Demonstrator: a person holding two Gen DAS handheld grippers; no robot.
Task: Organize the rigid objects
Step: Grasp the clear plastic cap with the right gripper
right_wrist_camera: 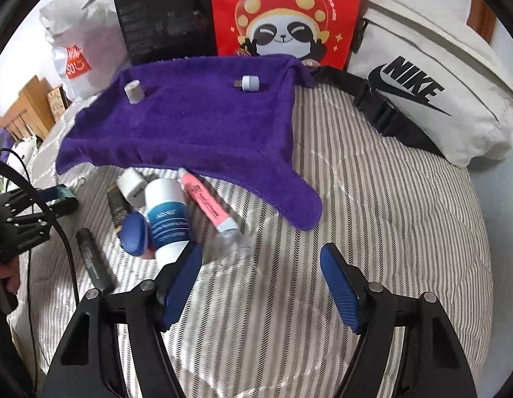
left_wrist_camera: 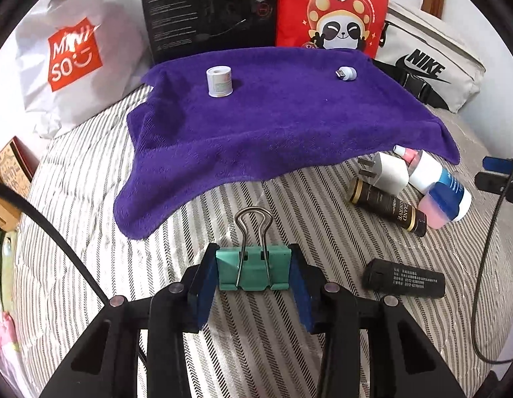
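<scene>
The left tool (left_wrist_camera: 253,272) pinched a green binder clip (left_wrist_camera: 251,270) above the striped bed (left_wrist_camera: 273,348); the right tool (right_wrist_camera: 261,285) stood spread, empty. Bottles and a charger (left_wrist_camera: 390,172) lay unsorted nearby. Beyond, only a small jar (left_wrist_camera: 218,81) and USB plug (left_wrist_camera: 347,73) sat on the purple towel (left_wrist_camera: 273,126).

A home bedroom: the whole work surface is a bed with a grey-and-white striped quilt (left_wrist_camera: 289,219), soft and creased. A purple towel (left_wrist_camera: 273,122) lies spread on it toward twelve o'clock. Against the white wall behind stand everyday belongings: a white Miniso shopping bag (left_wrist_camera: 71,63) at ten o'clock, a black carton (left_wrist_camera: 206,10), a red panda gift bag (left_wrist_camera: 336,10) at twelve, and a white Nike waist bag (right_wrist_camera: 432,93) at two. Toiletry bottles (left_wrist_camera: 435,182) lie on the quilt, and wooden furniture (right_wrist_camera: 24,112) stands at nine o'clock
</scene>
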